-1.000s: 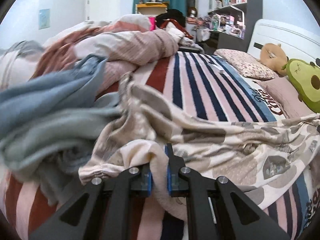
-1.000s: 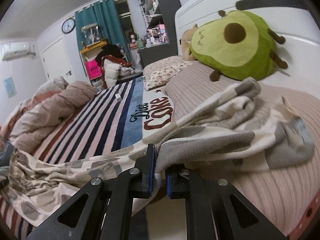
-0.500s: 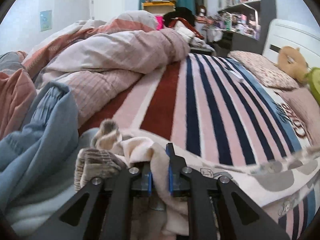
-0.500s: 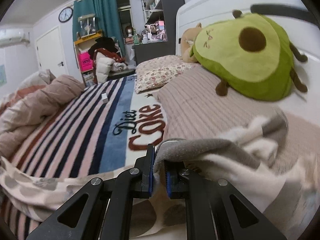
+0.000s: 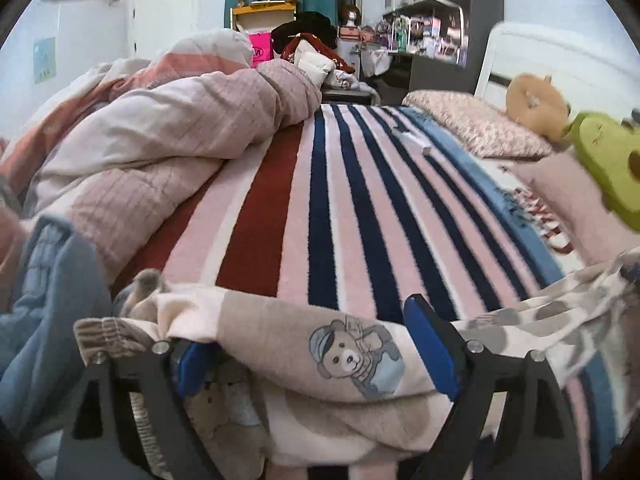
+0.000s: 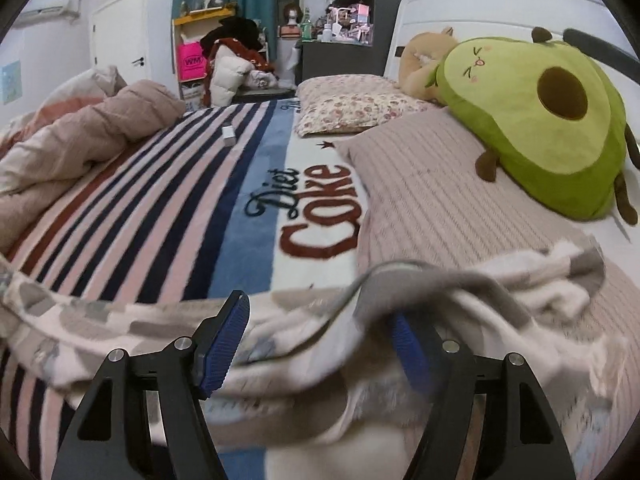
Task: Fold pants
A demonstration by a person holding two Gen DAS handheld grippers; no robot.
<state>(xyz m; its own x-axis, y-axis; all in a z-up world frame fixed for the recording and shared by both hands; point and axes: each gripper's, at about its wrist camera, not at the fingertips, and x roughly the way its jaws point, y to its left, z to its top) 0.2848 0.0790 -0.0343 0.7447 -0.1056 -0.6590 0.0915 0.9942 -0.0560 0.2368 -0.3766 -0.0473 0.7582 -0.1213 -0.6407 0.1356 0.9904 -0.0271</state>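
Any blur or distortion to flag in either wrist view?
Left wrist: fisheye bends the striped blanket; avocado plush smeared at the right edge. Right wrist: pants motion-blurred near the jaws; Diet Coke lettering stays legible.

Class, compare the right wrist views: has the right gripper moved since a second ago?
Yes. The right gripper, jaws just opened around the pants, has drawn back from the avocado plush, which now sits farther off.

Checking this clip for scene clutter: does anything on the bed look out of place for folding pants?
Yes. A small white boxy object lies loose on the striped blanket, away from the work. The cream bear-print fleece pants lie rumpled, one end draped onto the ribbed pink pillow. A heaped pink quilt crowds the side.
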